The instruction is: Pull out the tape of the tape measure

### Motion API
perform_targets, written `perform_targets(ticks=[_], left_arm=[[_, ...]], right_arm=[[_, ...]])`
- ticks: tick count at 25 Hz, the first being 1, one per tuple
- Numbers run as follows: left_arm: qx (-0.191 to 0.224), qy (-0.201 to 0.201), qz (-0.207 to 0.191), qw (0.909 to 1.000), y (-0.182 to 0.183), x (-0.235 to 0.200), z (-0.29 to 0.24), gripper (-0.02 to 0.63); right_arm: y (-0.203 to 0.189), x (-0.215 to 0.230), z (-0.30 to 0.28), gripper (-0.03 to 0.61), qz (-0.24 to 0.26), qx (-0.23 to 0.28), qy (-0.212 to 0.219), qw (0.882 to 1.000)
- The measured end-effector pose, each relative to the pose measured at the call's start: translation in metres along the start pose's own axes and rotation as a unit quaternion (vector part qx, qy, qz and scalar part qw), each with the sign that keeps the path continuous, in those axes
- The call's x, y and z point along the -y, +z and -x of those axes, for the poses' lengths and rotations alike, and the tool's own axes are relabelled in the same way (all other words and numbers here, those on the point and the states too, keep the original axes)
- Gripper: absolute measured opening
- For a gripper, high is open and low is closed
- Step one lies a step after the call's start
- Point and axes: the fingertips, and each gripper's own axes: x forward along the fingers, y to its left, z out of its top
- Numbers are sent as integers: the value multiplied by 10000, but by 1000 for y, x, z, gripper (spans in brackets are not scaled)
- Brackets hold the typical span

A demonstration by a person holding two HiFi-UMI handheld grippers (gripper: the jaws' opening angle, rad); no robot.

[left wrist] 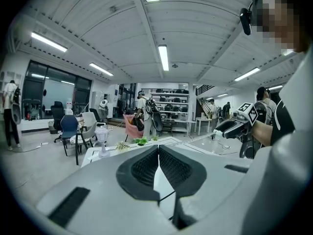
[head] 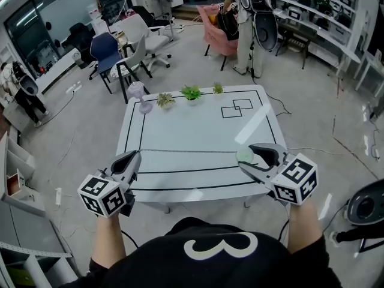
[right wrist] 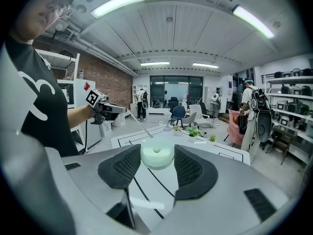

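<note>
A round pale green tape measure (head: pixel 245 156) is held over the white table (head: pixel 180 125), with my right gripper (head: pixel 250 152) shut on its case. In the right gripper view the case (right wrist: pixel 156 155) sits between the two dark pads. A thin tape (head: pixel 189 150) runs level from the case leftward to my left gripper (head: pixel 135 156), which is shut on the tape's end. The tape (right wrist: pixel 139 126) also shows in the right gripper view, leading to the left gripper (right wrist: pixel 121 110). In the left gripper view the jaws (left wrist: pixel 158 153) are pressed together, and the right gripper (left wrist: pixel 224 128) is at the right.
Three small potted plants (head: pixel 191 92) and a lavender lamp-like object (head: pixel 139 95) stand along the table's far edge. Black lines mark the tabletop. Chairs (head: pixel 108 53) and a standing person (head: pixel 246 23) are beyond the table.
</note>
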Motion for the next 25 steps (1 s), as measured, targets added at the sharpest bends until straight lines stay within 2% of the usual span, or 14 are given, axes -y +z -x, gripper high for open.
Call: perform_targets(ticks=[9, 14, 18, 25], left_arm=[[-58, -124, -48, 9999, -3, 12, -9, 11], [-146, -117, 56, 9998, -13, 3, -16, 11], [-247, -139, 295, 9992, -27, -7, -26, 11], [-741, -58, 169, 9971, -59, -19, -45, 11]], right_arm=[[-2, 3, -6, 218, 12, -92, -18, 10000], [-8, 9, -18, 218, -33, -207, -55, 9998], [-17, 17, -34, 218, -10, -381, -157, 9992], [-44, 29, -67, 218, -181, -752, -244, 9967]])
